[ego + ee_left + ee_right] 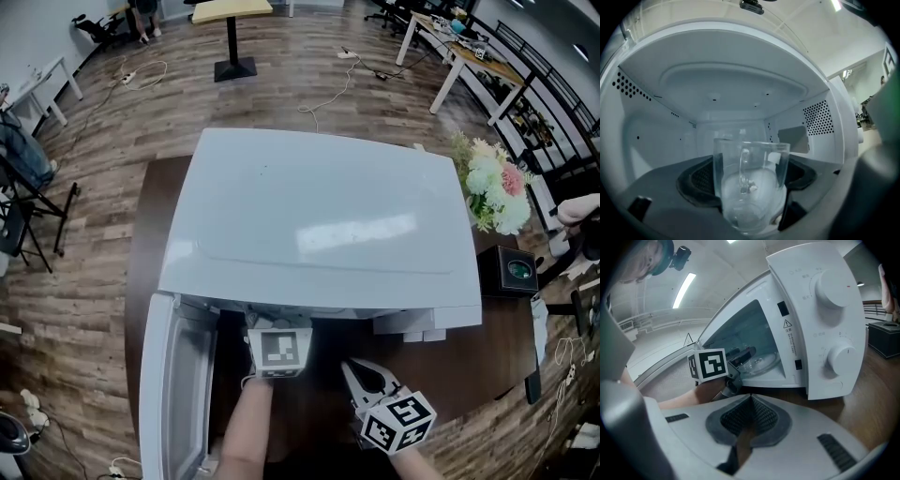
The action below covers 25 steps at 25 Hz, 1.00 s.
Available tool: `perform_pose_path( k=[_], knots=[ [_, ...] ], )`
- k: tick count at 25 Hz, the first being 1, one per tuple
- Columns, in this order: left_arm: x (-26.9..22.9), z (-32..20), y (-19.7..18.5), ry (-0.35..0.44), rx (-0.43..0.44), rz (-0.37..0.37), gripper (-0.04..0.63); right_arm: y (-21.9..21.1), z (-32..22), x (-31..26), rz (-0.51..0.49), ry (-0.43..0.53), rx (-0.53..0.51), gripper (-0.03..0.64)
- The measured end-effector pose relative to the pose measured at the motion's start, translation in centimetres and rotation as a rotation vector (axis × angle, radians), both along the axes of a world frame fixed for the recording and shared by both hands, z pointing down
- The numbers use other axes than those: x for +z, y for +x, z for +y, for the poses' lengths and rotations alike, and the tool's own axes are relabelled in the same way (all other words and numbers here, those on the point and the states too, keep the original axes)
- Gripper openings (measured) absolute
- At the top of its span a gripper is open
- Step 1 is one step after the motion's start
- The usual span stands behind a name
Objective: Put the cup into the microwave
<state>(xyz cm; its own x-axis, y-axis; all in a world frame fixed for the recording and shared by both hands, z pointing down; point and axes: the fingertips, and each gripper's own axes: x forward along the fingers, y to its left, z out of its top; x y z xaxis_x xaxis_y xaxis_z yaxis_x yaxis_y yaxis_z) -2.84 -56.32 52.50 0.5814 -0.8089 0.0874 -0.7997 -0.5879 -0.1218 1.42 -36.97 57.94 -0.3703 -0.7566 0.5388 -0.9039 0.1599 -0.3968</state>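
Note:
A clear glass cup [751,178] with a handle stands upright between the dark pads [696,183] of my left gripper [749,206], which is shut on it. The cup is inside the cavity of the white microwave [319,216], low over the cavity floor. From the head view only the left gripper's marker cube [279,350] shows at the opening; its jaws are hidden under the microwave top. The door [173,394] hangs open to the left. My right gripper [352,371] is shut and empty in front of the microwave, below its control knobs [832,287].
The microwave fills most of a dark wooden table [487,361]. A bunch of flowers [492,192] and a small black box [511,272] stand to its right. A person's hand [577,211] shows at the right edge. Cables lie on the wooden floor beyond.

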Motion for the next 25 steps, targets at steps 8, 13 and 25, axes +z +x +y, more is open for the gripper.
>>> perform_pose_path(
  k=[8, 13, 25],
  knots=[
    [0.0, 0.0, 0.0, -0.038, -0.007, 0.008, 0.387, 0.3, 0.2, -0.5, -0.003, 0.008, 0.002, -0.006],
    [0.5, -0.1, -0.6, -0.058, -0.031, -0.021, 0.387, 0.5, 0.5, -0.7, -0.025, 0.01, 0.01, -0.006],
    [0.8, -0.1, -0.2, -0.065, -0.036, -0.042, 0.387, 1.1, 1.2, -0.5, -0.053, -0.003, 0.039, -0.006]
  ],
)
